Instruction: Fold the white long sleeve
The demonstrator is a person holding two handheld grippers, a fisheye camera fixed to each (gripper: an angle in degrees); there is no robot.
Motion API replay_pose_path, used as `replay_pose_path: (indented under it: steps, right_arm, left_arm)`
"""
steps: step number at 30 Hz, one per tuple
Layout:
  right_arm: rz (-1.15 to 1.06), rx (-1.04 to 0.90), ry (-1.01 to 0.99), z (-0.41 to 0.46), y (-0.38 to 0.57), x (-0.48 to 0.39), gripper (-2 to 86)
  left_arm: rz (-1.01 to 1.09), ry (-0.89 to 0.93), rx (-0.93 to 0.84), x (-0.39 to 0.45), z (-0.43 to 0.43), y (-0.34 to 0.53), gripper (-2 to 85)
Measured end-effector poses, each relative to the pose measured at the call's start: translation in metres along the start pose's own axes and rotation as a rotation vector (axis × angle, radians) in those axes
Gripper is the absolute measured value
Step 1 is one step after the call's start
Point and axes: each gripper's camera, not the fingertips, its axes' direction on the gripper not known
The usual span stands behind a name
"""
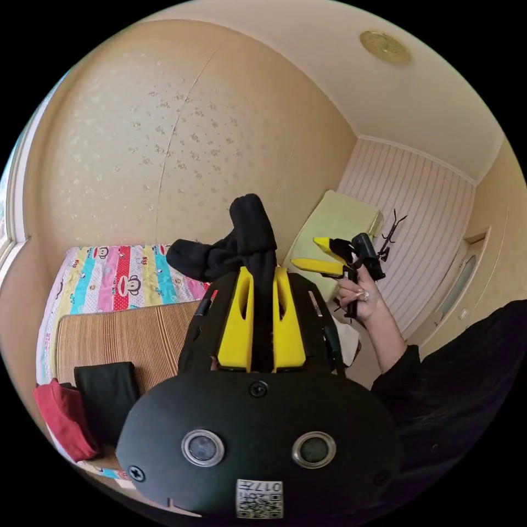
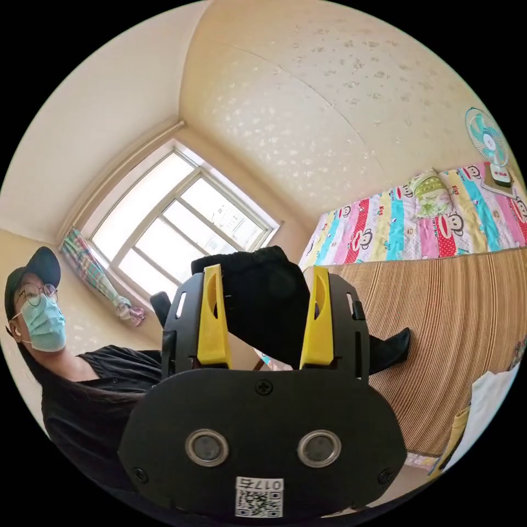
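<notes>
Your left tool (image 1: 262,274) is pinching a black garment (image 1: 241,241), its jaws pressed together on the cloth. Your right tool (image 2: 263,285) is spread wide, a black cloth (image 2: 263,307) between the jaws without being squeezed. Beyond, folded black (image 1: 107,395) and red (image 1: 63,417) clothes lie on the bed's mat (image 1: 132,340). A white garment (image 2: 488,395) lies at the mat's edge.
</notes>
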Motion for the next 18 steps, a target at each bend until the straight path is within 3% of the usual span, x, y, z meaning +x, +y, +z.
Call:
replay_pose_path:
  steps: [3, 5, 8, 9, 12, 18]
  right_arm:
    - [-0.033, -0.066, -0.014, 0.019, 0.025, -0.037, 22.4]
    - [0.019, -0.258, -0.093, 0.064, 0.031, -0.048, 23.7]
    - [0.101, -0.295, 0.197, 0.090, 0.046, -0.050, 21.4]
    - [0.116, -0.296, 0.198, 0.093, 0.050, -0.048, 20.6]
    - [0.146, -0.243, 0.101, 0.091, 0.067, -0.039, 16.9]
    - [0.046, -0.047, -0.344, 0.048, 0.066, -0.043, 12.3]
  left_arm:
    - [0.139, -0.033, -0.052, 0.030, 0.028, 0.011, 5.8]
    - [0.246, -0.015, -0.127, 0.058, 0.055, 0.020, 5.8]
    - [0.311, -0.076, -0.203, 0.085, 0.083, 0.034, 5.5]
    - [0.337, -0.087, -0.214, 0.090, 0.087, 0.037, 5.6]
    - [0.405, -0.166, -0.227, 0.100, 0.094, 0.047, 5.9]
    - [0.362, 0.052, -0.068, 0.067, 0.037, 0.021, 8.2]
